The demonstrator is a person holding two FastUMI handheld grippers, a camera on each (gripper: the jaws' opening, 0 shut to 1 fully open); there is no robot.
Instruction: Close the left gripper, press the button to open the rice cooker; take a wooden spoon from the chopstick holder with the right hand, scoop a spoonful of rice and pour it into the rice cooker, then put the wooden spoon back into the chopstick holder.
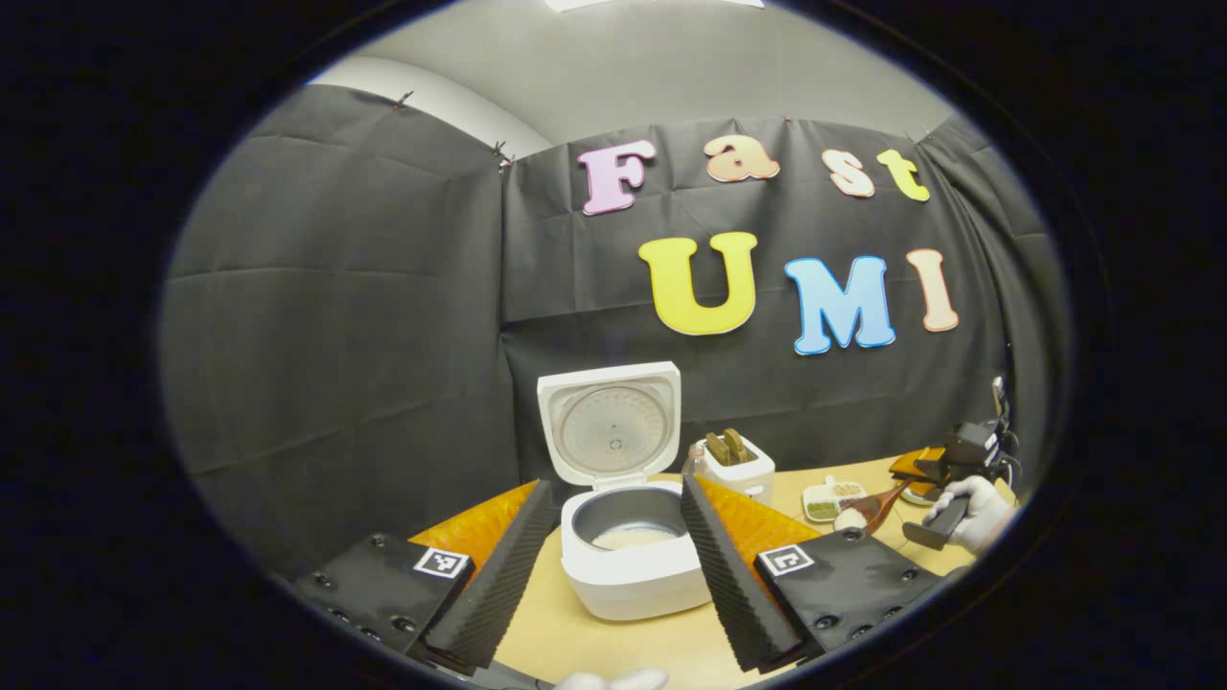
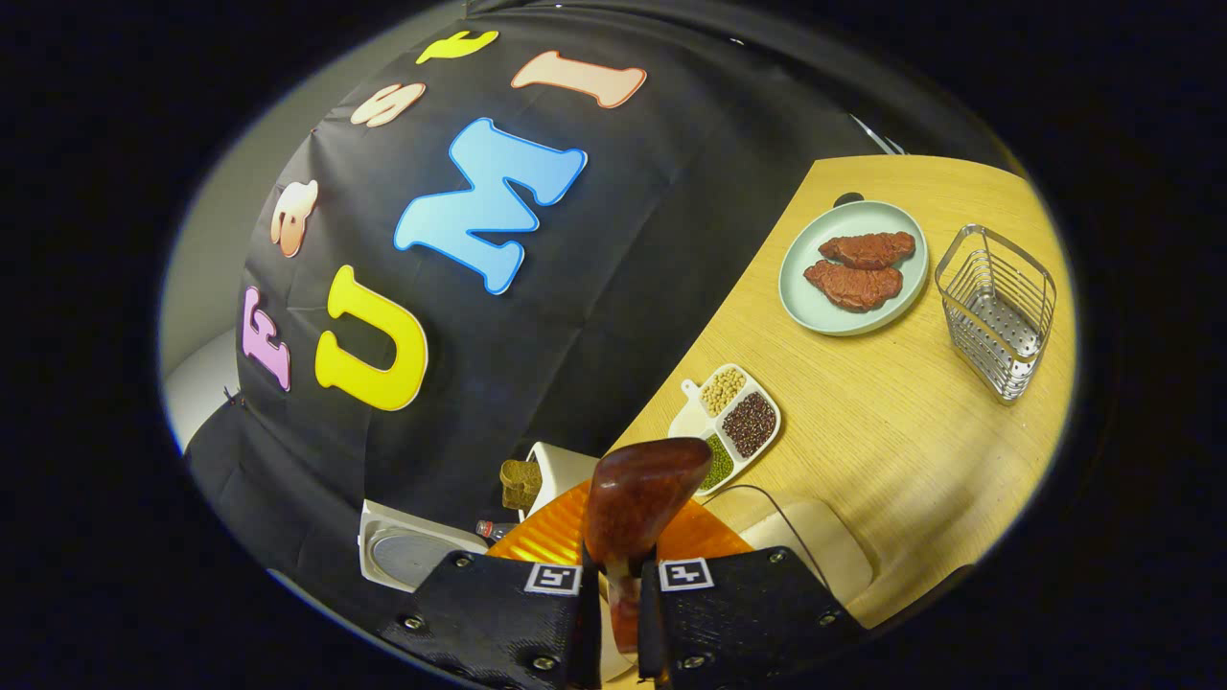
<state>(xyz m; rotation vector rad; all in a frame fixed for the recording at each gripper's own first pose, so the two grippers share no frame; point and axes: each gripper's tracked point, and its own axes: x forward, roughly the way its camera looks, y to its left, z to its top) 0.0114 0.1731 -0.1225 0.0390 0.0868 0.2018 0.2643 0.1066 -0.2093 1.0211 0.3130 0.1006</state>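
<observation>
The white rice cooker (image 1: 635, 575) stands open on the wooden table, lid (image 1: 612, 422) upright, with pale rice at the bottom of its grey pot. My left gripper (image 1: 618, 489) is open, one finger on each side of the cooker. Behind it to the right is the white chopstick holder (image 1: 740, 470) with wooden pieces in it. Farther right, a gloved hand (image 1: 973, 508) holds my right gripper (image 1: 944, 470). In the right gripper view, that gripper (image 2: 623, 551) is shut on the wooden spoon (image 2: 637, 503); the spoon (image 1: 877, 508) points toward the cooker, its bowl end looking pale.
A sectioned dish of beans (image 2: 733, 422) lies beside the chopstick holder (image 2: 551, 474). A pale plate with two brown meat pieces (image 2: 853, 268) and a wire basket (image 2: 997, 311) sit farther along the table. A clear container (image 2: 805, 551) rests just past the right gripper.
</observation>
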